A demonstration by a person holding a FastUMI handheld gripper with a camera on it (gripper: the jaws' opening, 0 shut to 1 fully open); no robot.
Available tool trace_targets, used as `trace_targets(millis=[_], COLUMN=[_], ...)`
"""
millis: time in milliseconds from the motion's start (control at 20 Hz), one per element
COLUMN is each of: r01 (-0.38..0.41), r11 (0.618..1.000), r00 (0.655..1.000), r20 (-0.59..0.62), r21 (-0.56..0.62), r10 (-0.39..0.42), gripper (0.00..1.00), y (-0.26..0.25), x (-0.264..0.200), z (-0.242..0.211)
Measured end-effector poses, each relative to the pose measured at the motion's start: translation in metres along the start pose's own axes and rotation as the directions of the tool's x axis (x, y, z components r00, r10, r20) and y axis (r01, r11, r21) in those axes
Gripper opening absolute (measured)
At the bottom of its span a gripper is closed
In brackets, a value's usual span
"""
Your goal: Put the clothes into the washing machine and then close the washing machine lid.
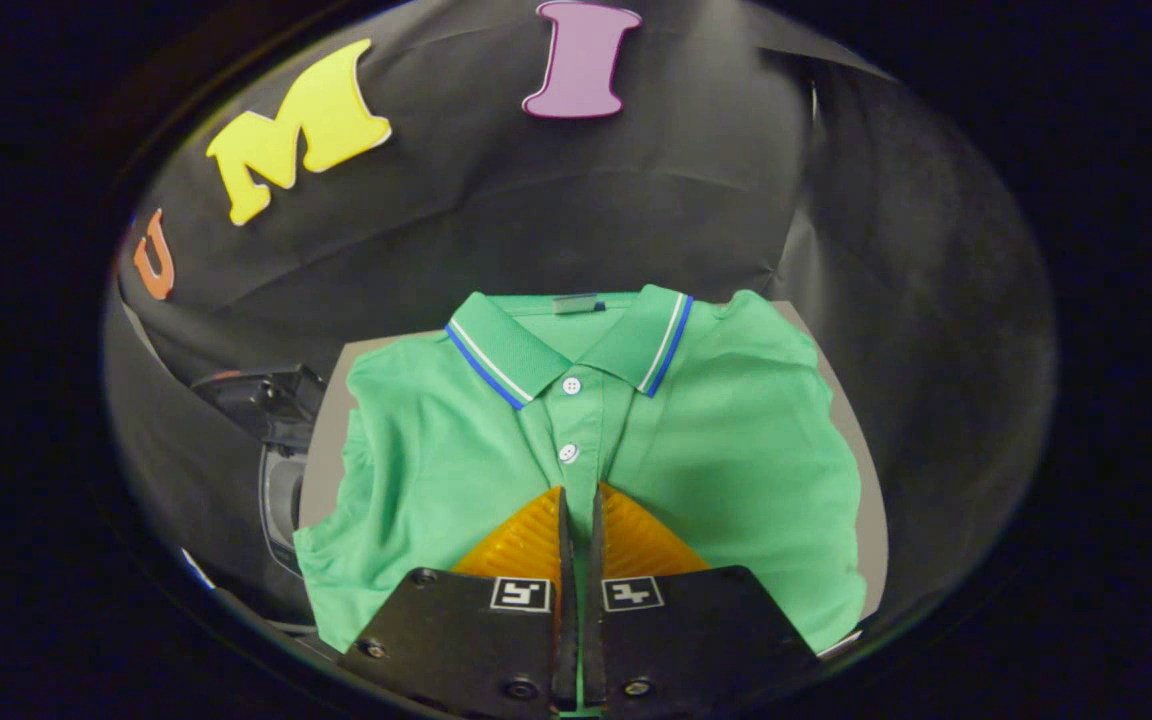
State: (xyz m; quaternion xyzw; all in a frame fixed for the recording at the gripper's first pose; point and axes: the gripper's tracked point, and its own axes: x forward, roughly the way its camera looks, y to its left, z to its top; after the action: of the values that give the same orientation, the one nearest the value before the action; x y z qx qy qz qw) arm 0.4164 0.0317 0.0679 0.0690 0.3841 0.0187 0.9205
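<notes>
- Gripper (579, 492): the two fingers are drawn almost together, with only a thin slit between them. Their tips sit over the lower front of the shirt, just below its second button. A narrow strip of green cloth shows in the slit; whether the fingers actually pinch the fabric or merely rest above it cannot be told.
- Green polo shirt (736, 450): lies flat, front side up, on a grey surface (328, 430). It covers nearly all of that surface, so only thin bare strips show along the left edge, the far right corner and the near right corner.
- Collar (506, 355): folded down, edged with a white and a blue stripe, and lying at the far edge of the surface, close to the booth wall. A small grey tag (576, 303) shows inside the neck.
- Placket: two white buttons (571, 385) run in line from the collar toward the fingers; the nearer one is just ahead of the fingertips.
- Sleeves: the left sleeve is folded inward with creases near the left edge of the surface; the shirt's right side reaches the right edge and drapes slightly over it.
- Dark device (271, 405): a black object with a rounded lower part stands just beyond the left edge of the surface, apart from the shirt. Its identity cannot be made out.
- Black cloth wall (636, 200): rises directly behind the far edge.
</notes>
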Motion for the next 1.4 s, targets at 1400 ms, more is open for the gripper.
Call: trace_targets(millis=[1400], r01=[-0.422], r11=[0.882], r00=[0.740], r20=[0.484], r21=[-0.207], r10=[0.468], gripper=[0.05], y=[0.257], x=[-0.248], z=[0.017])
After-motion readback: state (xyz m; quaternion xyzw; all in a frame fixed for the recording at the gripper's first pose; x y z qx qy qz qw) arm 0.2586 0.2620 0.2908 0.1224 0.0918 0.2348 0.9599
